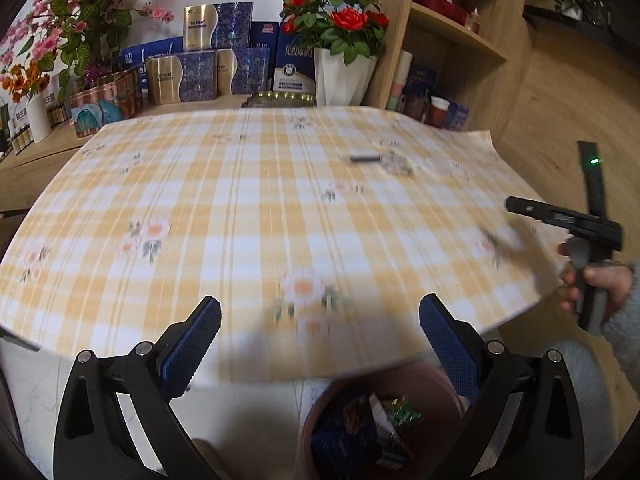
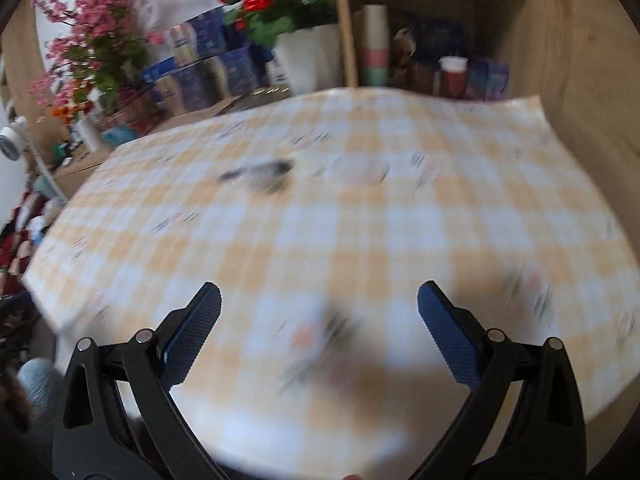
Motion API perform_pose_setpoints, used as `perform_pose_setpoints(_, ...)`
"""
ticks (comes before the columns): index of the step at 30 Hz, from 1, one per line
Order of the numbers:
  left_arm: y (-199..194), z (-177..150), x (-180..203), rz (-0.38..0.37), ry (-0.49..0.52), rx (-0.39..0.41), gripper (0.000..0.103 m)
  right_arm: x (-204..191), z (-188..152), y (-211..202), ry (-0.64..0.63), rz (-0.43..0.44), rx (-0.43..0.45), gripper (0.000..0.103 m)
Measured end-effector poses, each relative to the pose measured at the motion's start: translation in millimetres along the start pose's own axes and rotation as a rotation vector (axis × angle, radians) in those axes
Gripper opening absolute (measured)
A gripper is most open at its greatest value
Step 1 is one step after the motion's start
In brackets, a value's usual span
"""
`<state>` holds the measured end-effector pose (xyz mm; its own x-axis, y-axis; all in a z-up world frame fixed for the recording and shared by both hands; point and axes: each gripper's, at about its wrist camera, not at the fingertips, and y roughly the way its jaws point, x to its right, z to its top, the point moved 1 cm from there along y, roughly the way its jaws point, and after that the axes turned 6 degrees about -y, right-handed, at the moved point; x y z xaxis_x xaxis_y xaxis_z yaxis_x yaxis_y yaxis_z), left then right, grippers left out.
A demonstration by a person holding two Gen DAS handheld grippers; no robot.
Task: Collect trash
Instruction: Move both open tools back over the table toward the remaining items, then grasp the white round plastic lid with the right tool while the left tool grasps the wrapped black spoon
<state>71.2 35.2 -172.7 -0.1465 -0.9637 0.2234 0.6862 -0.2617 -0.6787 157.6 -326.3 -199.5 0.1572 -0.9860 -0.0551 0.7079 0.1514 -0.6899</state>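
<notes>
A yellow-and-white checked tablecloth (image 1: 248, 208) covers the table. On it, toward the far right, lie a small dark stick-like piece (image 1: 362, 158) and a clear crumpled wrapper (image 1: 396, 164); the right wrist view shows them blurred as a dark piece (image 2: 260, 174) and a pale wrapper (image 2: 360, 170). A brown bin (image 1: 316, 416) with wrappers inside stands on the floor below the table's near edge. My left gripper (image 1: 320, 334) is open over that edge, above the bin. My right gripper (image 2: 319, 320) is open and empty above the cloth; a hand holds it at the table's right side (image 1: 568, 220).
Blue and gold boxes (image 1: 208, 60), a white pot of red roses (image 1: 340, 40) and pink flowers (image 1: 80, 20) line the far side. A wooden shelf unit (image 1: 460, 40) with cups stands at the back right. Wooden floor lies to the right.
</notes>
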Motion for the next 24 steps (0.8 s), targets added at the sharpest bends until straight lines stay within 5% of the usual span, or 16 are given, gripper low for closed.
perform_pose_setpoints(9,29.9,66.7,0.0,-0.036,-0.091,0.057,0.097,36.1,63.4,96.6,-0.027,-0.042,-0.112,0.097)
perform_pose_setpoints(13,50.3,76.2,1.1,-0.054,-0.111,0.031,0.091,33.1,76.6,124.3,-0.101,-0.081,-0.158,0.096)
perform_pose_setpoints(20,73.1,80.1,12.0,-0.081,-0.099,-0.006,0.087,39.1,88.1,157.9,-0.074,-0.039,-0.218,0.074)
perform_pose_setpoints(24,82.8,84.3,23.3,-0.08,-0.062,-0.02,0.087,36.4,89.5,164.1,-0.097,-0.026,-0.206,0.077)
